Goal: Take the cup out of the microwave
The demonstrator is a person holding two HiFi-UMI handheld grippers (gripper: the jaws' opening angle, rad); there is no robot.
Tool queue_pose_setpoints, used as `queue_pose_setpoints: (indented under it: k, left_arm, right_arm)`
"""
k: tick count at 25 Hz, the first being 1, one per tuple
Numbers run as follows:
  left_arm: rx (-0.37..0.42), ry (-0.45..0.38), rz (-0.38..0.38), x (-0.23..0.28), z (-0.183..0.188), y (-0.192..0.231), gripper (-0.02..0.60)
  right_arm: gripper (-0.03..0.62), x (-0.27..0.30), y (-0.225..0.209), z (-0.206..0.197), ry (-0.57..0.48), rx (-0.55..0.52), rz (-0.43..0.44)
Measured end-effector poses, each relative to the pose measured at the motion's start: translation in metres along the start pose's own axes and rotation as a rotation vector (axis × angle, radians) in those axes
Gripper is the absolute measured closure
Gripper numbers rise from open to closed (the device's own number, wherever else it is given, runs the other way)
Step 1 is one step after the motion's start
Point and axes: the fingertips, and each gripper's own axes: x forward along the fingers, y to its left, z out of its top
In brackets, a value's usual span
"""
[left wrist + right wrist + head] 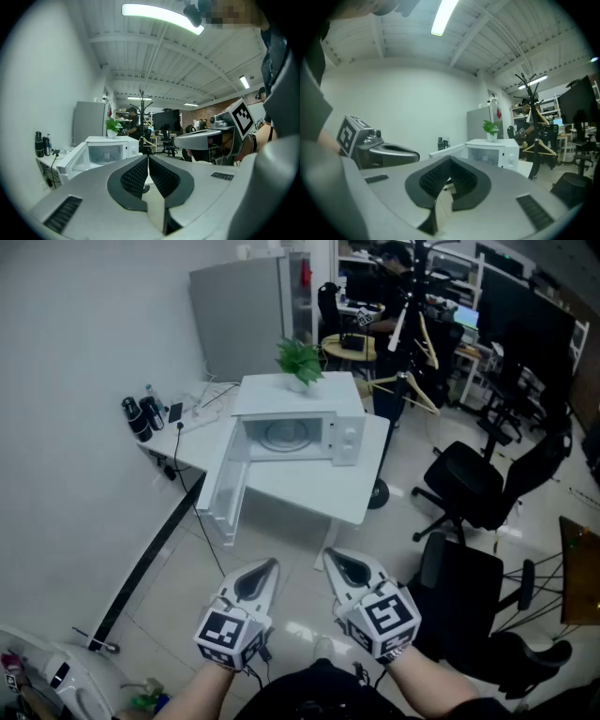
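Note:
A white microwave (295,423) stands on a white table (352,493), and its door (225,486) hangs open to the left. In the head view its cavity shows a round glass plate (284,435). In the left gripper view a small pale shape (107,157) stands inside the microwave (105,152); I cannot tell if it is the cup. My left gripper (267,568) and right gripper (337,563) are side by side over the floor, well short of the table. Both are shut and empty. Each points toward the microwave (492,151).
A potted plant (300,360) sits on top of the microwave. Dark bottles (141,416) and cables lie on the table's left part. Black office chairs (473,486) stand to the right, with a coat rack (411,329) and a grey cabinet (239,320) behind.

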Motion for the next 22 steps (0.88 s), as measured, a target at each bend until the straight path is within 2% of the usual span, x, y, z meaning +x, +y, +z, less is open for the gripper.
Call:
queue_pose_setpoints:
  k: [9, 11, 14, 16, 19, 22]
  left_arm:
    - [-0.026, -0.017, 0.042, 0.077, 0.020, 0.017, 0.574]
    - [-0.025, -0.020, 0.052, 0.089, 0.021, 0.021, 0.549]
    - [-0.029, -0.011, 0.071, 0.102, 0.019, 0.028, 0.549]
    - [-0.023, -0.011, 0.081, 0.111, 0.019, 0.034, 0.512]
    - [-0.016, -0.005, 0.091, 0.127, 0.020, 0.043, 0.512]
    - [-0.017, 0.000, 0.091, 0.144, 0.020, 0.052, 0.474]
  right_arm:
    - [0.594, 0.031, -0.071, 0.011, -0.010, 0.014, 0.028]
    - [0.594, 0.035, -0.081, 0.012, -0.014, 0.013, 0.035]
    - [0.594, 0.039, -0.092, 0.012, -0.015, 0.009, 0.042]
    - [0.594, 0.043, -0.097, 0.014, -0.016, 0.000, 0.050]
    - [0.594, 0.050, -0.105, 0.015, -0.014, -0.008, 0.053]
    - [0.594, 0.057, -0.113, 0.014, -0.009, -0.014, 0.052]
